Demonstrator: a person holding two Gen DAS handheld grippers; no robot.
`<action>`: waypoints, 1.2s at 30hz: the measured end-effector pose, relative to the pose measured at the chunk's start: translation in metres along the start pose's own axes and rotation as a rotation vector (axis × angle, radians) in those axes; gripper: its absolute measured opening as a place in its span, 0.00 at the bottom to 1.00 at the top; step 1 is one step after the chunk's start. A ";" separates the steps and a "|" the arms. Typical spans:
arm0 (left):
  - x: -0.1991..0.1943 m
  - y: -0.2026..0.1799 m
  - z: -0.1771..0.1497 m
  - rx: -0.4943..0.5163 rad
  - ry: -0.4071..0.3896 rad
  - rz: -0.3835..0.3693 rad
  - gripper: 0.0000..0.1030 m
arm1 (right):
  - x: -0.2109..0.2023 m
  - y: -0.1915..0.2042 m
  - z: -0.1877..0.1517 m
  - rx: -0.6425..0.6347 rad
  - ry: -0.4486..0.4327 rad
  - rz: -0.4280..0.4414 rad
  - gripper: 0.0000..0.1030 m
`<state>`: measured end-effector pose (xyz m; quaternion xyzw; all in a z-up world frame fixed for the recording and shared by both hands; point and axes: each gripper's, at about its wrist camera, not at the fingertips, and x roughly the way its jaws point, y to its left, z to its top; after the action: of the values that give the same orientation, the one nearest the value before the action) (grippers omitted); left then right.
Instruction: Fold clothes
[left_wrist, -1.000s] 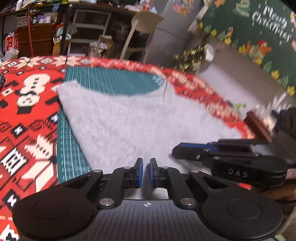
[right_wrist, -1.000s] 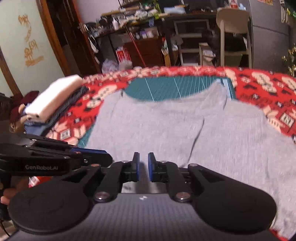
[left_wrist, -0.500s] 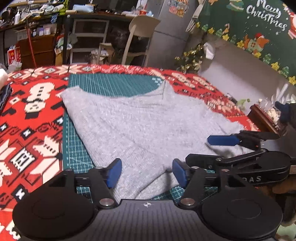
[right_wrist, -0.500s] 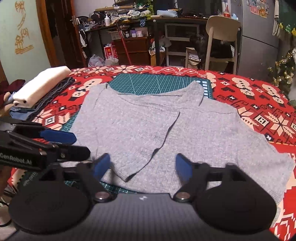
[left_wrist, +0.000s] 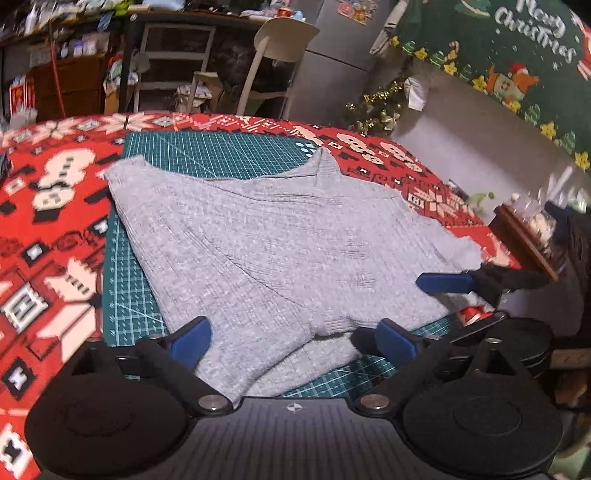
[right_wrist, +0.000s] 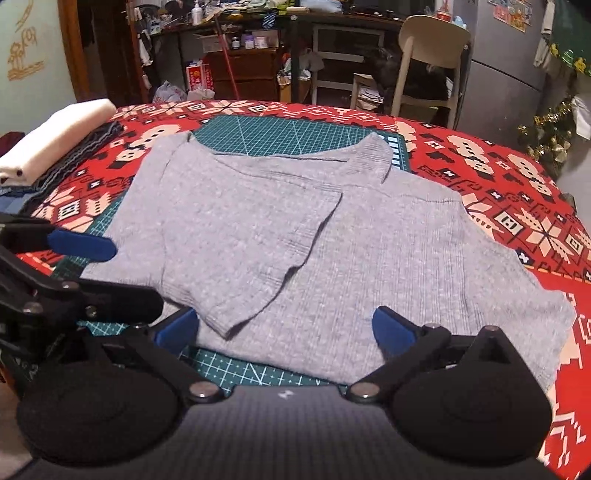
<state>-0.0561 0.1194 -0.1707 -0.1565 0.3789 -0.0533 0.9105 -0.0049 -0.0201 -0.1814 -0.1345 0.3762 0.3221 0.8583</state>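
A grey knitted top (left_wrist: 280, 236) (right_wrist: 369, 240) lies flat on the green cutting mat (left_wrist: 207, 155) (right_wrist: 258, 136), its left side and sleeve folded over the middle. My left gripper (left_wrist: 293, 339) hovers at the near hem, jaws opening wide; the folded corner lies between the fingers, untouched by the pads. My right gripper (right_wrist: 284, 330) hovers beside it over the same hem, jaws opening too, holding nothing. Each view shows one blue pad of the other gripper: the right one's fingertip (left_wrist: 443, 283) and the left one's fingertip (right_wrist: 81, 245).
A red patterned cloth (right_wrist: 517, 192) covers the table under the mat. A stack of folded clothes (right_wrist: 55, 140) sits at the table's left edge. Beyond the far edge stand a pale chair (right_wrist: 428, 55) and cluttered shelves. A small wooden stand (left_wrist: 524, 240) is to the right.
Both grippers went from shut to wide open and let go of the grey fabric. The folded edge now rests on the top and the mat.
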 end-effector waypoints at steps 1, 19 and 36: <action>0.000 0.002 0.000 -0.022 -0.002 -0.010 1.00 | 0.000 0.001 -0.001 -0.003 -0.002 -0.006 0.99; -0.005 0.026 0.012 -0.298 0.000 -0.074 0.97 | 0.001 -0.001 0.006 -0.037 0.041 0.025 0.99; -0.021 0.040 0.077 -0.146 -0.055 0.086 0.10 | -0.025 0.014 0.073 -0.023 -0.121 0.123 0.59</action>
<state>-0.0173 0.1804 -0.1184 -0.2072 0.3630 0.0181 0.9083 0.0139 0.0137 -0.1131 -0.1011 0.3277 0.3859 0.8564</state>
